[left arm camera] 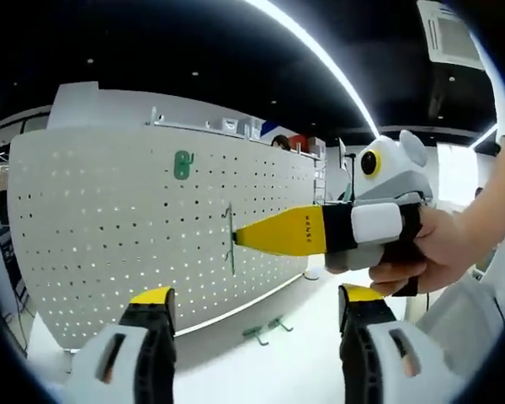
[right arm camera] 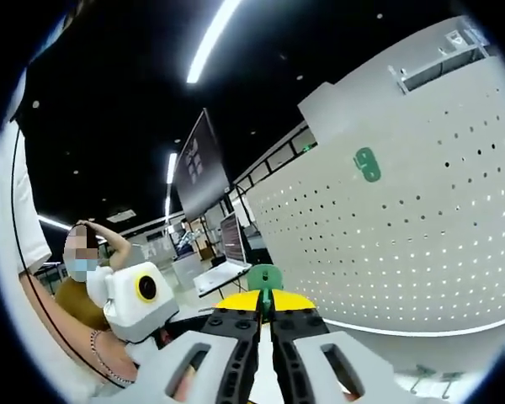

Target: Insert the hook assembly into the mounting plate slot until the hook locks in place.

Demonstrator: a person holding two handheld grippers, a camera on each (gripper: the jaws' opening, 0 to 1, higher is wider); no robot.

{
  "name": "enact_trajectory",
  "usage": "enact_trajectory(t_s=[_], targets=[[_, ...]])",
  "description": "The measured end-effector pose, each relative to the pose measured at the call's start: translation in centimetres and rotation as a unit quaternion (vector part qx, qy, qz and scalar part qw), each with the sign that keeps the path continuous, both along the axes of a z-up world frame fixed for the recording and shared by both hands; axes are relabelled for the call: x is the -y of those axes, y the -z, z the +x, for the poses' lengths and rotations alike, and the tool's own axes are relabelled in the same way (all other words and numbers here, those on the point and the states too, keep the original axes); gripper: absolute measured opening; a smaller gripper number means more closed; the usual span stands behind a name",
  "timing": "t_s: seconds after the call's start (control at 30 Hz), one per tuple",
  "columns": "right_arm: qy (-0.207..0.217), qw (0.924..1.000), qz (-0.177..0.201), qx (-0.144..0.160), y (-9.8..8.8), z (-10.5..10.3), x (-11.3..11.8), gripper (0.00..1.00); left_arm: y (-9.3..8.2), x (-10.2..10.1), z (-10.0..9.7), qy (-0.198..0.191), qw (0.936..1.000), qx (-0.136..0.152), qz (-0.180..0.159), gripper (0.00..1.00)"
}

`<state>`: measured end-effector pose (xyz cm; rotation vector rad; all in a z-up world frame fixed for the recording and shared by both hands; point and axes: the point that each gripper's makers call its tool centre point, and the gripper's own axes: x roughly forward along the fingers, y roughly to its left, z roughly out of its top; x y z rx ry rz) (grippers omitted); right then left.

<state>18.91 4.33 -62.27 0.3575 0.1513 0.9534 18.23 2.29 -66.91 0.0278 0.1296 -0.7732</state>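
A long ceiling light strip is glowing overhead, running across the dark ceiling, and an air vent is sitting beside it to the right. In my right gripper view, a dark hanging screen is facing me on the left, and a laptop is standing open on a far desk below it. A person is sitting at far left, one hand raised to the head.

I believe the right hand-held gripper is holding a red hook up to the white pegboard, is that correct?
Not quite: the hook is green, not red, as the right gripper view shows. The right hand-held gripper does hold it up to the white pegboard.
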Motion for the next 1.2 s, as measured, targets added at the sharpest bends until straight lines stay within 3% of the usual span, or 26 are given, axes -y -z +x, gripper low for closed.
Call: enact_trajectory(t_s=[0.1,0.23,0.3,0.37,0.43,0.47,0.5,0.53,0.6,0.9,1.2], targets=[[0.001,1.0,0.003,-0.002,0.0,0.0,0.0,0.0,0.1,0.0,-0.1,0.004,1.0,-0.005,0.001,0.84],[0.003,1.0,-0.005,0.003,-0.1,0.0,-0.1,0.0,0.2,-0.1,0.0,0.001,1.0,-0.005,0.002,0.85],[0.011,0.9997,-0.016,0.014,-0.2,0.2,0.1,0.0,0.3,-0.2,0.0,0.0,1.0,-0.007,0.004,0.85],[0.039,0.997,-0.052,0.042,-0.4,0.8,0.8,0.0,0.4,-0.4,0.0,-0.003,0.9999,-0.012,0.002,0.84],[0.076,0.9899,-0.1,0.066,-0.4,1.5,1.9,0.01,0.4,-0.5,0.0,-0.005,0.9999,-0.012,0.001,0.84],[0.119,0.9734,-0.169,0.099,-0.5,2.1,3.2,0.01,0.5,-0.5,-0.1,-0.006,0.9999,-0.012,0.003,0.84],[0.128,0.9675,-0.184,0.117,-0.9,2.2,3.3,0.01,0.5,-0.5,-0.1,-0.006,0.9999,-0.012,0.003,0.83],[0.131,0.9713,-0.164,0.111,-1.3,2.2,3.2,0.01,0.6,-0.5,-0.1,-0.006,0.9999,-0.013,0.003,0.83],[0.144,0.9678,-0.172,0.113,-1.6,2.5,3.8,0.01,0.6,-0.5,-0.2,-0.006,0.9999,-0.013,0.003,0.83],[0.151,0.97,-0.157,0.108,-2.2,3.4,4.3,0.01,0.7,-0.3,-0.2,0.001,0.9999,-0.014,0.005,0.82],[0.173,0.9683,-0.15,0.1,-3.0,5.3,5.8,0.01,2.4,-0.4,-1.0,0.009,0.9994,-0.033,0.009,0.82]])
